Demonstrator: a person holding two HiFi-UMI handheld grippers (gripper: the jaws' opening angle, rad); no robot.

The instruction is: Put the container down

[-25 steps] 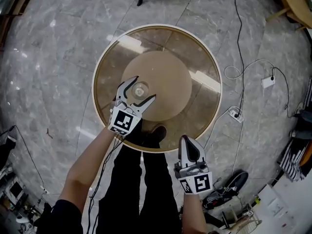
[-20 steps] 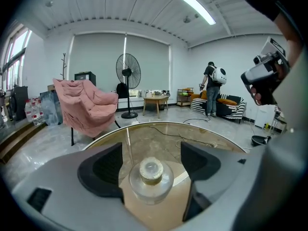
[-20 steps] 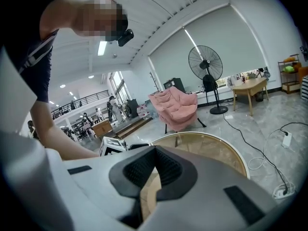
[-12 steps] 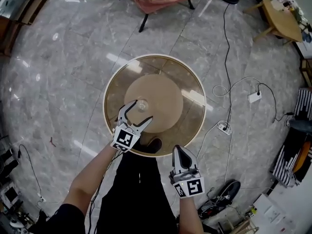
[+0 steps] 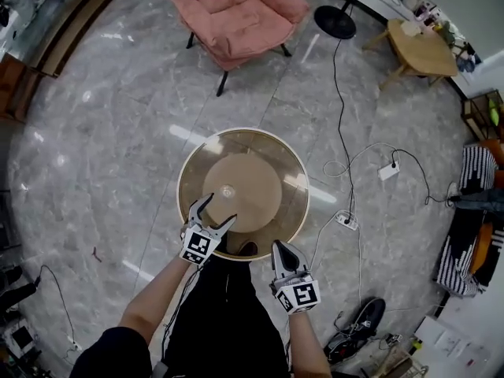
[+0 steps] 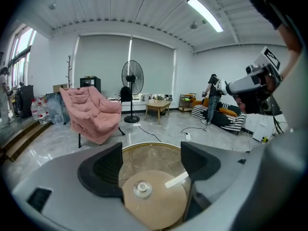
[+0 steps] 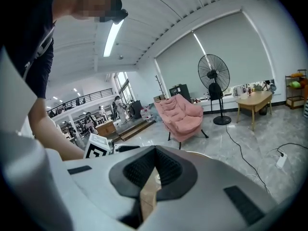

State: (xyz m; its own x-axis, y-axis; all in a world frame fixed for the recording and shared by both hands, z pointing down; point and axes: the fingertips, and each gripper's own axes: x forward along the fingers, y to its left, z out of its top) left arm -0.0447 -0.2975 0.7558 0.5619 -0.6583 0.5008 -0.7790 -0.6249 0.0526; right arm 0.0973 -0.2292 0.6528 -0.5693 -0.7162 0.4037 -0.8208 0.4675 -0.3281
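A small clear round container (image 5: 227,190) stands upright on the round glass table (image 5: 293,181), over the table's brown disc base. My left gripper (image 5: 220,209) is open, a little nearer to me than the container and not touching it. In the left gripper view the container (image 6: 141,188) shows low between the spread jaws, ahead of them, with nothing held. My right gripper (image 5: 284,250) is shut and empty, just off the table's near right edge. In the right gripper view its pads (image 7: 166,167) meet.
A pink armchair (image 5: 236,14) stands beyond the table, with a fan base (image 5: 335,22) and a wooden side table (image 5: 425,50) further back right. Cables and power strips (image 5: 388,171) lie on the floor to the right. My black-clad legs (image 5: 224,305) are below the table's near edge.
The head view has pulled up and back, so the table looks smaller. My open left gripper has drawn back from around the container, which stays on the table. The right gripper stays shut.
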